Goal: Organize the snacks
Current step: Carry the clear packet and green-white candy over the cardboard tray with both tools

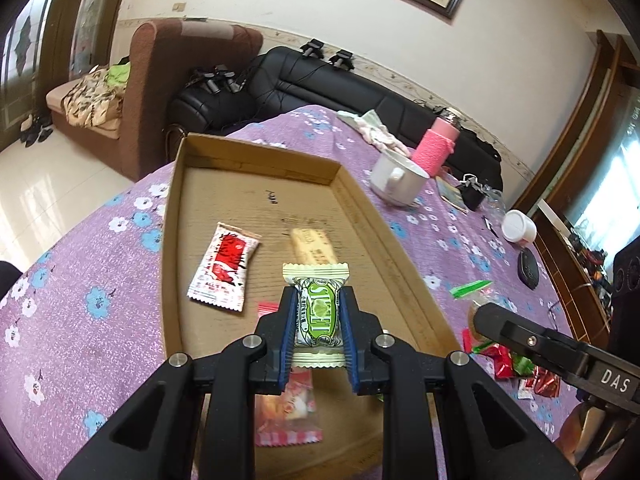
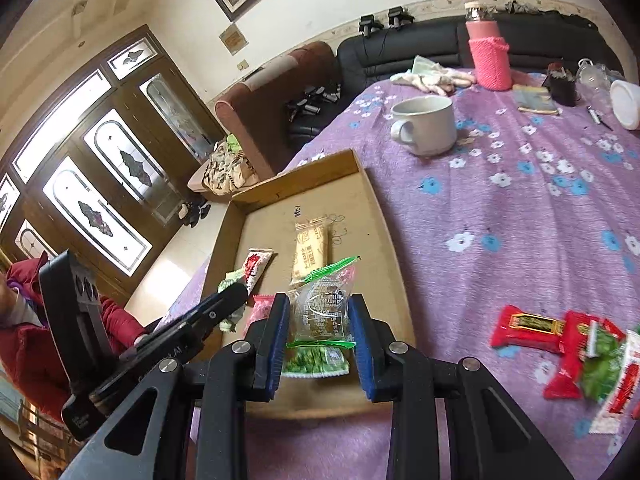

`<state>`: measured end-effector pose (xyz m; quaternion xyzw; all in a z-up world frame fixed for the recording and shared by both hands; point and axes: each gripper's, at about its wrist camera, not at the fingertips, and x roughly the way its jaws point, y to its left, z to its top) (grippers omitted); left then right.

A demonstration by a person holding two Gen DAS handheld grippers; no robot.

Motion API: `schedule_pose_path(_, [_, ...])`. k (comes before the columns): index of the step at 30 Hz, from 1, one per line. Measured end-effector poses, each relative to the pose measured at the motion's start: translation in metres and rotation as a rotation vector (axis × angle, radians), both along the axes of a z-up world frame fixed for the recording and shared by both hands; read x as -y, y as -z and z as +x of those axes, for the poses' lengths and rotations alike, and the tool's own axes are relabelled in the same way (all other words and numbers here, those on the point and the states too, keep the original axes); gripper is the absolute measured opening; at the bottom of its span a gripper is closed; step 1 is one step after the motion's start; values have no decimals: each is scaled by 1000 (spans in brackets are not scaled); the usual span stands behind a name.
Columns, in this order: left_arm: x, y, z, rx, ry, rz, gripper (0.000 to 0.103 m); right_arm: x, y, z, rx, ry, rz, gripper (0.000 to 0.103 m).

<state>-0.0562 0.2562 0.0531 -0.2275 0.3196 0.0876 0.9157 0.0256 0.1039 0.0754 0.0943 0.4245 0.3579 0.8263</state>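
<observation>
Living room with sofas behind; purple flowered cloth covers the desk (image 2: 500, 208), and a shallow cardboard tray (image 1: 404, 276) is the landmark. Left gripper (image 1: 319, 312) hangs over the tray's near half, jaws clamped on a green-and-cream candy (image 1: 318, 312). Right gripper (image 2: 319, 330) is over the tray's near edge, jaws closed on a clear packet (image 2: 322, 310) with green seams. Already on the tray floor: red-white sachet (image 1: 224, 266) left of centre, cream bar (image 1: 314, 246) at centre, pink packet (image 1: 288, 412) near the front wall, partly hidden by the left gripper. Loose red and green snacks (image 2: 568, 344) lie on the cloth right of the tray. Risk, judged: both grippers converge on the same near end, so they could knock together, or a release could land on the pink packet and pile up. The clear packet's slack film could slip early and fall outside the front wall. Far half of the tray is bare, giving room; low walls ask for little lift. Mug (image 2: 426, 126) stands beyond the tray's far right corner, well apart.
</observation>
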Motion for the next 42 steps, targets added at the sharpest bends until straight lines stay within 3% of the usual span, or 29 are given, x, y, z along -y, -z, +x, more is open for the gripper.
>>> schedule_pose_path(10, [-8, 20, 8, -38, -22, -41, 20, -35, 20, 12, -22, -23, -23, 33])
schedule_pose_path(22, [1, 22, 16, -69, -20, -4, 20, -46, 49, 23, -75, -45, -37, 34])
schedule_pose_path(42, [3, 21, 16, -69, -22, 16, 24, -45, 48, 17, -60, -54, -36, 34])
